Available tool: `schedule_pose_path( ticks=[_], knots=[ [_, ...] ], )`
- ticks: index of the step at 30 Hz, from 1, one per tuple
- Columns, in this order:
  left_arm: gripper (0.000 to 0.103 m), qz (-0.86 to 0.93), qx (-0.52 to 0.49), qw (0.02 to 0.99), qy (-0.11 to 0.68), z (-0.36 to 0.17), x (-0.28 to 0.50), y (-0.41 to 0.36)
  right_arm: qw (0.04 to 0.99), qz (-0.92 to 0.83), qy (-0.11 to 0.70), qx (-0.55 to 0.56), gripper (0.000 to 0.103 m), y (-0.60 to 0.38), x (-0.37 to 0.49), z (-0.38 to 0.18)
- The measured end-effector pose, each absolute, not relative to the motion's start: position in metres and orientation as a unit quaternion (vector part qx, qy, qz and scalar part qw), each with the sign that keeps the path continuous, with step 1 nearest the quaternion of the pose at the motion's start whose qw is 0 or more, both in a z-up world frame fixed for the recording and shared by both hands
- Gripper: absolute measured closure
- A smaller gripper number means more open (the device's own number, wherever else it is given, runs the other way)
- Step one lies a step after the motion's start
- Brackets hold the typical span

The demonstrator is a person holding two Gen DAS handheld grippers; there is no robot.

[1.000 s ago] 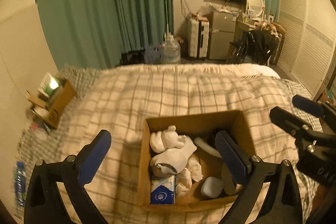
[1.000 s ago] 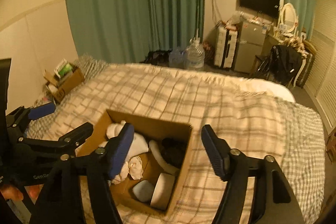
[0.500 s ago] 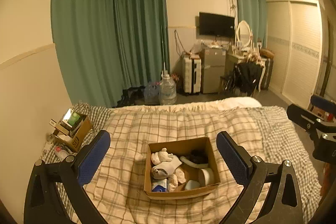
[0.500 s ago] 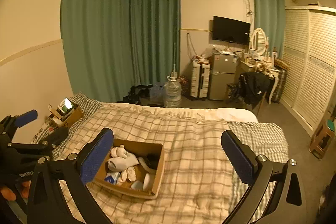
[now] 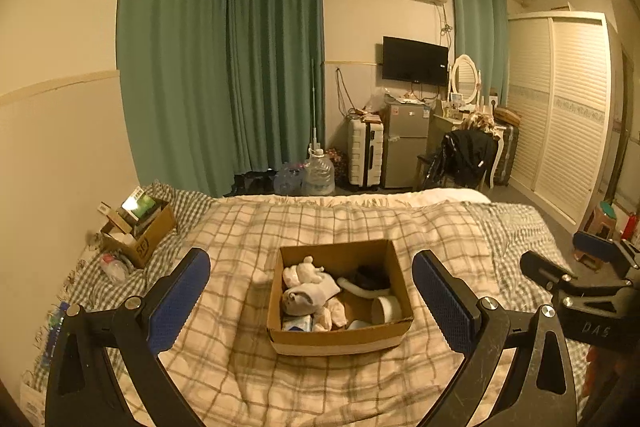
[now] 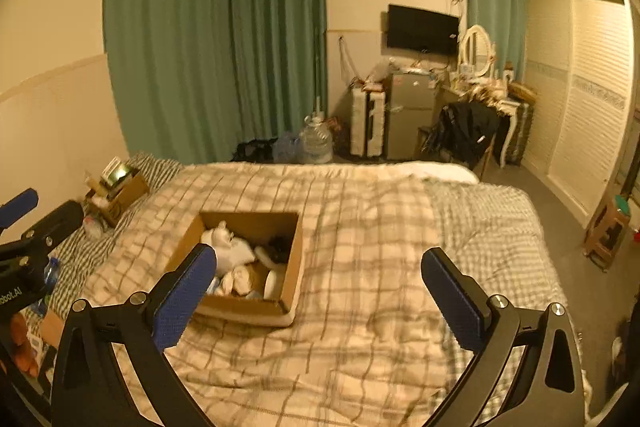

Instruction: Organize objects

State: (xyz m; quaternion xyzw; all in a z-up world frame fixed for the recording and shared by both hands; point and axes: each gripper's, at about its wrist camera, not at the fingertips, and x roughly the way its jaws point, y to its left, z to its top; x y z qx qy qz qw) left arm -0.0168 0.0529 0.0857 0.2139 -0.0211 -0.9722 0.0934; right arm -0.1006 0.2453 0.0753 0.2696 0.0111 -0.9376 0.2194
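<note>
1. So, nearest the cameras: both tongs are spread wide with nothing between the pads. The left tongs [image 5: 311, 297] frame the box from straight on, and the right tongs [image 6: 319, 289] sit off to its right, looking across the blanket. Each one shows up at the edge of the other's view.

2. What changed: a second ago both tongs were right over the box, close enough that it filled the lower part of the views, and the right pair was narrower. Now they've pulled back and up, and the right pair has opened all the way. Whole room is visible instead of just cardboard.

3. Next out, the cardboard box [image 5: 340, 337] sits on the checked blanket [image 5: 360, 223] in the middle of the bed. Inside: a white plush toy [image 5: 302, 273], rolled white socks [image 5: 308, 297], a roll of tape [image 5: 386, 309], something dark at the back, and a small blue-and-white pack in the front corner. Can't make out the rest.

4. My read: stuff is in the box, hands are empty and backing off, so this round of tidying looks finished or close to it.

5. Further off, a second smaller box [image 5: 138, 227] with odds and ends sits by the left wall, untouched. Might be next, can't say.

6. Way back: green curtains [image 5: 224, 67], water jugs, fridge, TV.
</note>
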Motion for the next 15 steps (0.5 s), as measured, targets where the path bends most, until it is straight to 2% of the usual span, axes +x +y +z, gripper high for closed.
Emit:
schedule_pose_path(
  ticks=[15],
  knots=[
    [0.0,-0.96,0.255,0.113,-0.01,-0.012,-0.029,0.04,0.204,-0.938,0.034,0.278,0.0,0.215,-0.118,-0.006]
  ],
)
